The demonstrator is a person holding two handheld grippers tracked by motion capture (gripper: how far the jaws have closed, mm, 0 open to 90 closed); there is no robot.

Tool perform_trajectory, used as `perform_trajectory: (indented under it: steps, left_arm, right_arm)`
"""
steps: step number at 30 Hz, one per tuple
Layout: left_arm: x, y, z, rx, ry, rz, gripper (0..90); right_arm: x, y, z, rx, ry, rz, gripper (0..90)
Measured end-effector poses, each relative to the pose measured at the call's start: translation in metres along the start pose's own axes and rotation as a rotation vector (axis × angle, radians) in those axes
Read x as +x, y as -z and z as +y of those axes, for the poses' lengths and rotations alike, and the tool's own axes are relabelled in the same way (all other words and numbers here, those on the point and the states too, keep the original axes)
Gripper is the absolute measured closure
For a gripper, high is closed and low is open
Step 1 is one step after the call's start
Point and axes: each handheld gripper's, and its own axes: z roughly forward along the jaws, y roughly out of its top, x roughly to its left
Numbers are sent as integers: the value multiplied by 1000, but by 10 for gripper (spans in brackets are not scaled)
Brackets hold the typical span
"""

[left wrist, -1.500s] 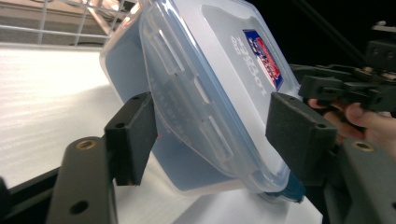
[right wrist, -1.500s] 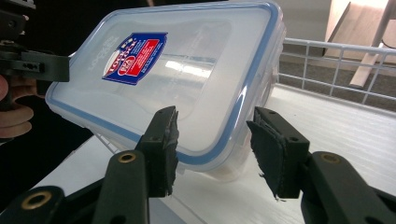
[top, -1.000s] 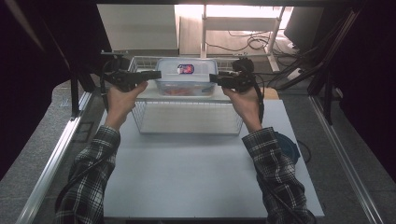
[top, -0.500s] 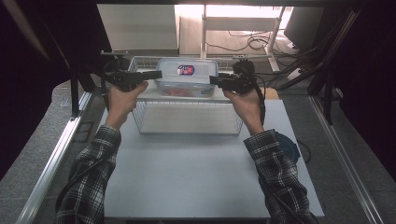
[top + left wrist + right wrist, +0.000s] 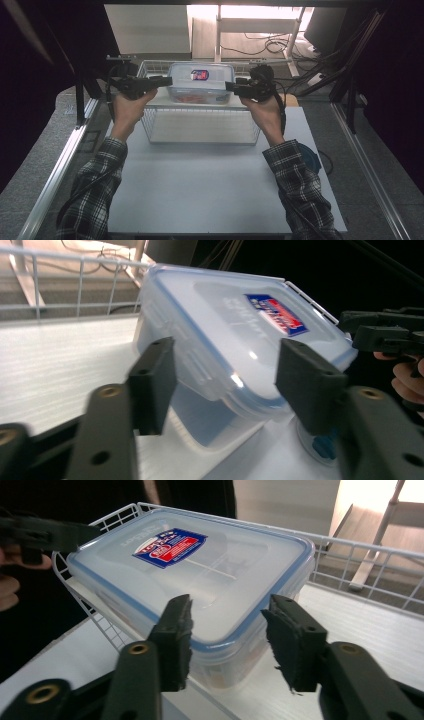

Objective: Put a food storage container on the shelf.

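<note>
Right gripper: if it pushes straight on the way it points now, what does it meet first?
Most likely the short end of the clear plastic lidded container: it sits straight ahead of the right gripper, whose open jaws flank its blue-sealed lid edge, pads apparently not touching.

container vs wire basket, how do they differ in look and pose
The container has solid translucent walls, a blue-rimmed lid and a red-and-blue label; the wire basket is open white mesh with no lid. The container sits raised at the basket's far end, while the basket rests flat on the table. Both are rectangular.
</note>
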Motion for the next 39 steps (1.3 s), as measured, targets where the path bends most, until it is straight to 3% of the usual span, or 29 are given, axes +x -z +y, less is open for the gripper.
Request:
perform_trajectory:
  steps: [2, 8, 15, 24, 32, 39]
  left_arm:
    - [-5, 7, 0, -7, -26, -6, 321]
    - [-23, 20, -14, 39, -103, -16, 205]
    - [-52, 27, -48, 68, -205, -50, 122]
    - [-82, 30, -95, 107, -279, -84, 84]
    - [-90, 32, -135, 125, -312, -74, 69]
    - [-86, 31, -170, 143, -328, -51, 58]
  right_arm:
    - [2, 4, -2, -17, 17, 3, 450]
    - [10, 16, -11, -28, 57, 31, 284]
    - [25, 30, -31, -36, 110, 64, 166]
    - [44, 52, -64, -40, 156, 121, 103]
    - [55, 64, -101, -9, 209, 144, 66]
    - [52, 67, -136, 17, 207, 125, 43]
